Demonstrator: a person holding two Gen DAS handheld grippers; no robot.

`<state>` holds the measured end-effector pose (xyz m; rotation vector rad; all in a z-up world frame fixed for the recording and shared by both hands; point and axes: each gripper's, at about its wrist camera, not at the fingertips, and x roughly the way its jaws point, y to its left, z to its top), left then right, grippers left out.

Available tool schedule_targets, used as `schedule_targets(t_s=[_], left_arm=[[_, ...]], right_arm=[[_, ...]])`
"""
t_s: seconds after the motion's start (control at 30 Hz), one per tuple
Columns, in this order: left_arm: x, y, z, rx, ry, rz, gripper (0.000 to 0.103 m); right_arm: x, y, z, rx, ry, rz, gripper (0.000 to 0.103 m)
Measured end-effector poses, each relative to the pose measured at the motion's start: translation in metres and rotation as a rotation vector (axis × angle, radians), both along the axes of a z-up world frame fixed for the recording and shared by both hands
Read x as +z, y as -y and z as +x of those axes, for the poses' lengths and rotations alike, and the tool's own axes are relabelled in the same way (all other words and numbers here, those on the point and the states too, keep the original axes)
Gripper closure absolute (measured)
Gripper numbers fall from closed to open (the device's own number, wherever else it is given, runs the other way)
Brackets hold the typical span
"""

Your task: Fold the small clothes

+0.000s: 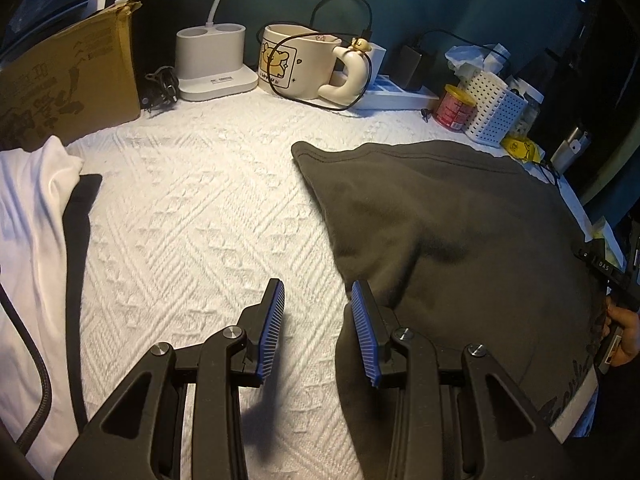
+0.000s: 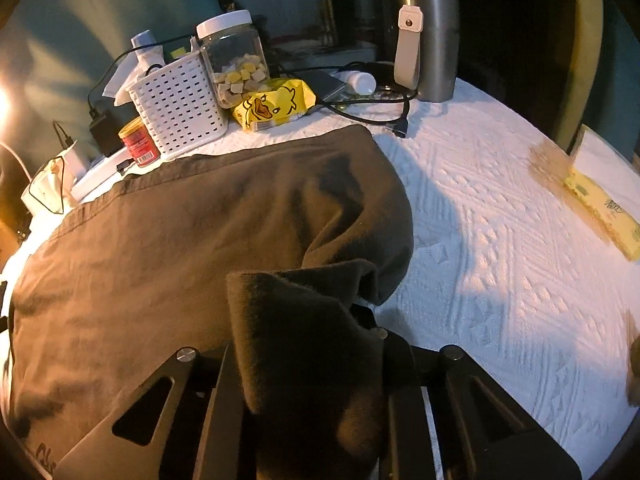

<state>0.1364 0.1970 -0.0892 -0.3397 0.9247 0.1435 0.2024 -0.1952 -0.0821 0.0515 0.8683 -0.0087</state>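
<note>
On quilted white cover (image 1: 192, 216), left tool (image 1: 318, 326) wide, right tool (image 2: 308, 360) pinching soft dark garment (image 2: 192, 232).

Dim, fisheye-bent at dark edges. Warm glare flaring far left in right wrist view; cool cast in left; long shadows across white cover (image 2: 500, 240).

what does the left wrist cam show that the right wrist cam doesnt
Only the left wrist view shows the open left gripper over the white textured cloth, the white garment, cardboard box and bear mug.

Only the right wrist view shows the right gripper shut on a fold of the dark garment, plus the snack jar, yellow duck packet and steel flask.

Both show the dark garment, white basket and red can.
</note>
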Motion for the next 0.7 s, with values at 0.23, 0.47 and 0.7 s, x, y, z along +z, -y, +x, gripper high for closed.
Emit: schedule_targets(t_s=[0.23, 0.47, 0.7], left_arm=[[0.007, -0.002, -0.003, -0.01, 0.035, -0.002, 0.068], [0.018, -0.003, -0.014, -0.036, 0.085, 0.02, 0.068], [0.031, -0.007, -0.029, -0.045, 0.144, 0.03, 0.068]], right_arm=[[0.015, -0.007, -0.005, 0.007, 0.032, 0.002, 0.088], [0.045, -0.035, -0.011, 0.075, 0.084, -0.022, 0.088], [0.064, -0.068, -0.019, 0.13, 0.123, -0.029, 0.088]])
